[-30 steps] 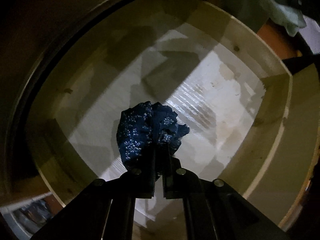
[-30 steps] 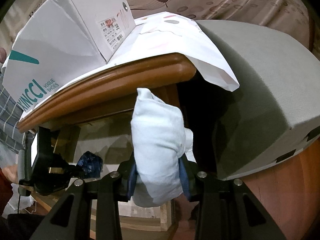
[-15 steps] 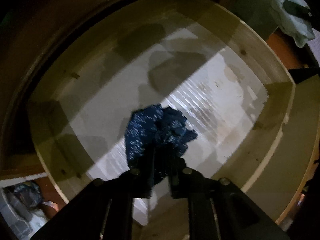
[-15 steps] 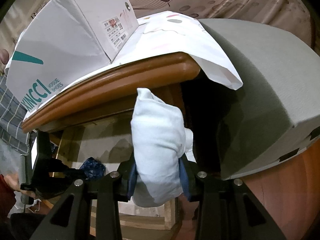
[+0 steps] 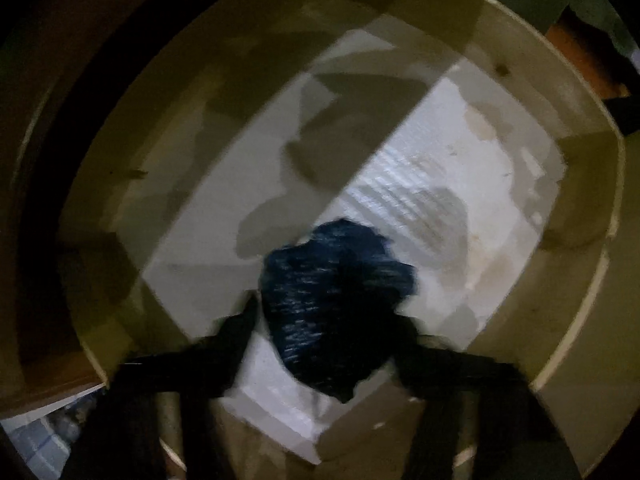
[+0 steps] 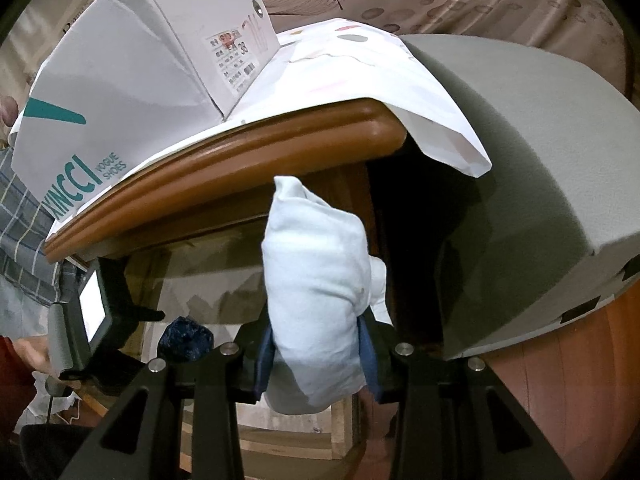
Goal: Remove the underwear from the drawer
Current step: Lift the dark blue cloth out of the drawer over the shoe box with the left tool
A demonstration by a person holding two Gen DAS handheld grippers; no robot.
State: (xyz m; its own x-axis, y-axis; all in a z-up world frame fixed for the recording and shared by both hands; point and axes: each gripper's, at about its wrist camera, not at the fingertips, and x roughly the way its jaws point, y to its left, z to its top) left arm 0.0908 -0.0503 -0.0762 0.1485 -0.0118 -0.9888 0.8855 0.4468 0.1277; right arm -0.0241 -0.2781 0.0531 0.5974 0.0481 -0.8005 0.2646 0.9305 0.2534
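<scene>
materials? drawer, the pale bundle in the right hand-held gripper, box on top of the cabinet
Drawer: looks like unfinished light wood, with a knot in the wall; its pale floor has a ribbed sheen, possibly a liner.
Pale bundle: soft woven cloth, matte, creased, bulging between the pads.
Box: white printed cardboard with crisp folded edges and a stuck-on label.

Your left gripper [image 5: 328,320] over the open drawer [image 5: 576,184]

You're pointing down into the drawer; the jaws are opening, with the blurred dark blue patterned underwear [image 5: 332,292] bunched between them above the pale, partly shadowed drawer bottom [image 5: 460,168].
</scene>
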